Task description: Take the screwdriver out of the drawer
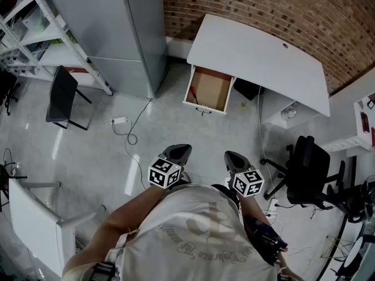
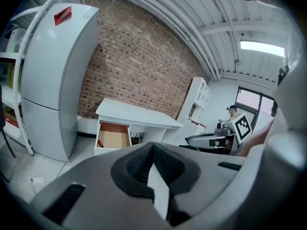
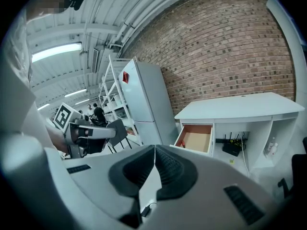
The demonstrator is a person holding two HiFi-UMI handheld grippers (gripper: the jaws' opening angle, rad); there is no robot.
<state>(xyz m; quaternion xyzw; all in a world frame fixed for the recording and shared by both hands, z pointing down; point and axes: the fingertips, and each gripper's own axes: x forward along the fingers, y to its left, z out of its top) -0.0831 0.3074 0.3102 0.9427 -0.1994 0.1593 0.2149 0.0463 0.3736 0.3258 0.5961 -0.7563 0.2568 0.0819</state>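
Desk (image 1: 258,57) against brick wall (image 1: 263,4), drawer (image 1: 212,91) open, grey floor (image 1: 176,127).

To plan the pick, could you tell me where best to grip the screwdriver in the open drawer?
Probably its red handle, from above: the screwdriver lies flat beside the drawer's left-hand wall, so the open top gives the jaws room.

The floor (image 1: 176,127) is carrying a desk (image 1: 258,57) at one o'clock, with its drawer (image 1: 212,89) hanging open and a screwdriver (image 1: 192,96) lying inside at nine — a fridge (image 1: 111,34) at eleven, an adapter (image 1: 119,120) between.
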